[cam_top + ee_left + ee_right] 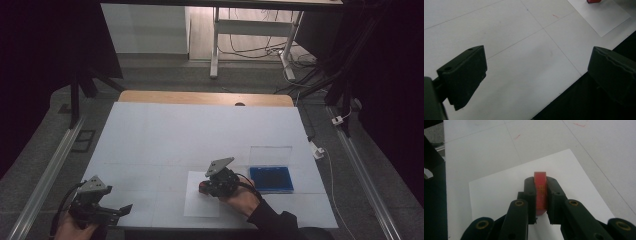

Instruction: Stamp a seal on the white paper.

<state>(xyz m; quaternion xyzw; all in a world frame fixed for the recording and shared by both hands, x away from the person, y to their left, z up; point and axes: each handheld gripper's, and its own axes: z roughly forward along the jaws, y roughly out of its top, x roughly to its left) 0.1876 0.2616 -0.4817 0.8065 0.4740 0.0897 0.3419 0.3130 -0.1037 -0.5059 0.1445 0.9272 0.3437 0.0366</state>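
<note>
Black jaws rising from the bottom of the right gripper view are clamped on a thin red block (540,192), which stands on edge between them with its top poking out just past the fingertips, at the centre of the frame. Under it lies a white sheet of paper (499,192), spread across the middle of that view on the pale table (599,152). From the high view, the right gripper (206,188) sits at lower centre, over the upper edge of the same sheet, with the red end just showing at its left tip. To its right, near the lower right of the table, an open blue case (271,178) rests with its clear lid standing up behind it; it is apart from the gripper. At the lower left corner, the left gripper (121,210) holds its jaws wide apart with nothing between them, hovering by the table's near edge. As a judgement, the pick-up looks done: the block is firmly gripped. What the block is meant for cannot be told for certain; pressing it on the paper or returning it to the case both remain possible, and no mark shows on the sheet yet.
</note>
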